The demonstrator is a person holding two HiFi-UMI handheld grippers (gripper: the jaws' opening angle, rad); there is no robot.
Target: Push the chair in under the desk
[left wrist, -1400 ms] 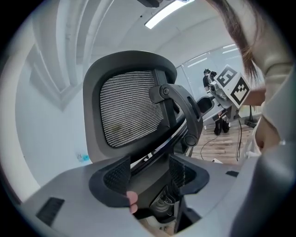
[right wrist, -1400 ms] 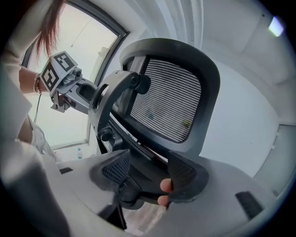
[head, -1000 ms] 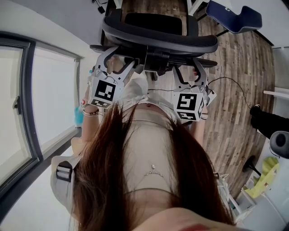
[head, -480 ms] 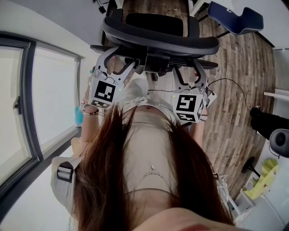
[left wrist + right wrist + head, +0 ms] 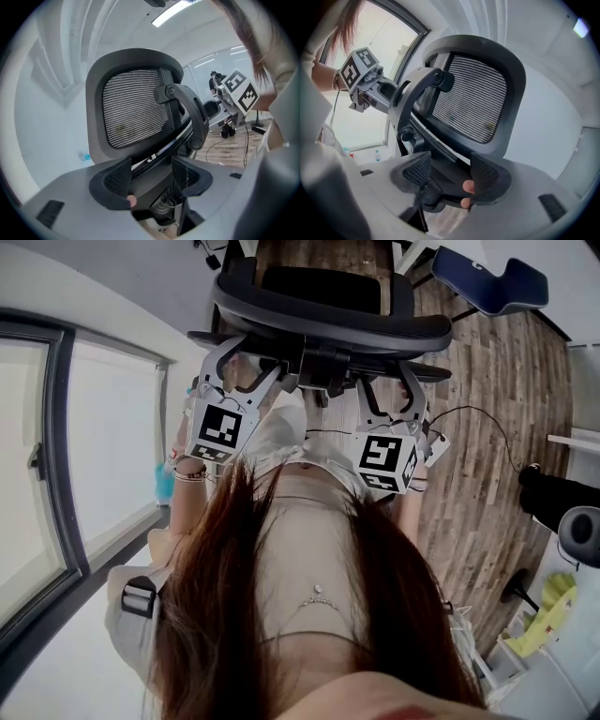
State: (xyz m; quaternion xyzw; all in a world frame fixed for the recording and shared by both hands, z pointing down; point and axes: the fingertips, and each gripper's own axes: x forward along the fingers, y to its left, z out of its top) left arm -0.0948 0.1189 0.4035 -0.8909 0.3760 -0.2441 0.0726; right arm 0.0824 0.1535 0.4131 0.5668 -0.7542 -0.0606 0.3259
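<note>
The black office chair (image 5: 328, 322) stands just in front of me, seen from above, with its mesh backrest (image 5: 133, 112) filling both gripper views. My left gripper (image 5: 248, 360) is at the left side of the backrest's rear frame. Its jaws are closed against a dark frame bar (image 5: 151, 176). My right gripper (image 5: 386, 381) holds the frame's right side the same way, and its pads (image 5: 485, 176) press the black bar (image 5: 450, 180). The mesh backrest (image 5: 473, 103) rises above that bar. No desk can be made out in these views.
A large window (image 5: 56, 446) runs along the left. A blue chair (image 5: 487, 277) stands at the far right on the wood floor (image 5: 497, 381), where a thin cable (image 5: 478, 413) lies. A dark object (image 5: 553, 493) sits at the right edge. My own torso fills the lower head view.
The right gripper's marker cube has shifted slightly up and left towards the chair. The chair and the left gripper look almost unmoved.
</note>
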